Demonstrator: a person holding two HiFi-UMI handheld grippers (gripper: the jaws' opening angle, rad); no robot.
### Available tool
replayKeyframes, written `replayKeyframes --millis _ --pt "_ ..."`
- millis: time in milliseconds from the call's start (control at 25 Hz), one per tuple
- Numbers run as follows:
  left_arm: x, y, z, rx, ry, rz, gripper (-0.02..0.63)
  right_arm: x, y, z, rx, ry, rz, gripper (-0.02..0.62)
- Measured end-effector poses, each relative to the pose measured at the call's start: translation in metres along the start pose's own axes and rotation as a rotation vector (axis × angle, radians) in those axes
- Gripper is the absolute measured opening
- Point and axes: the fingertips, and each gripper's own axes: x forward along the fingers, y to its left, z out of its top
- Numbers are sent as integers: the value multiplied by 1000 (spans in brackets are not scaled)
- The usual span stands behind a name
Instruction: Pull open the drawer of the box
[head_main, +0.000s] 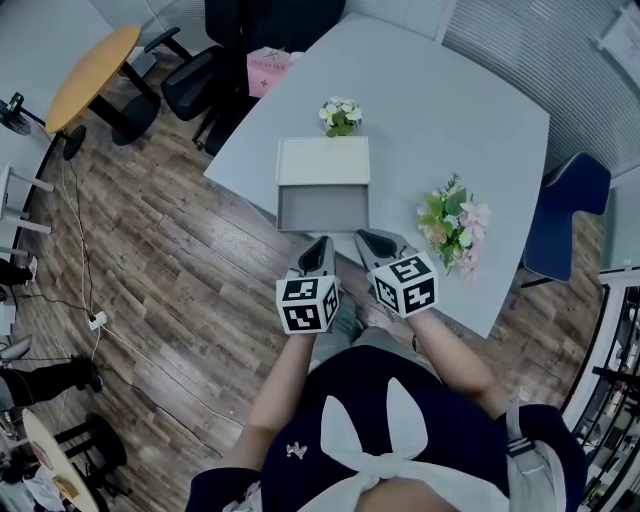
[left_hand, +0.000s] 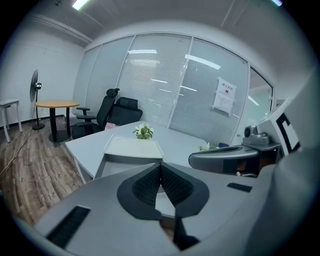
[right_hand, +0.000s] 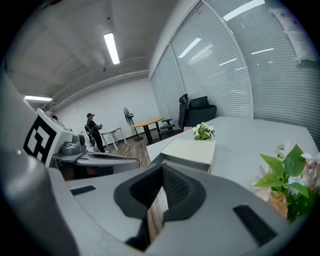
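Observation:
A white box lies on the pale table, and its grey drawer stands pulled out toward me. Both grippers hover side by side just in front of the drawer, off the table's near edge. My left gripper is shut with its black pads touching and nothing between them; the same box shows ahead of my left gripper in its own view. My right gripper is shut and empty too. From my right gripper the box lies ahead and to the right.
A small white flower pot stands behind the box. A pink and green bouquet lies at the table's right front. A pink box, black office chairs, a blue chair and a round wooden table surround it. A person stands far off.

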Motion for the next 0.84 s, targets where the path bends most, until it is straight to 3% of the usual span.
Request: replayKeyframes --millis 840 --pt "-24 -28 7 42 -25 -27 23 -39 13 5 16 -54 6 3"
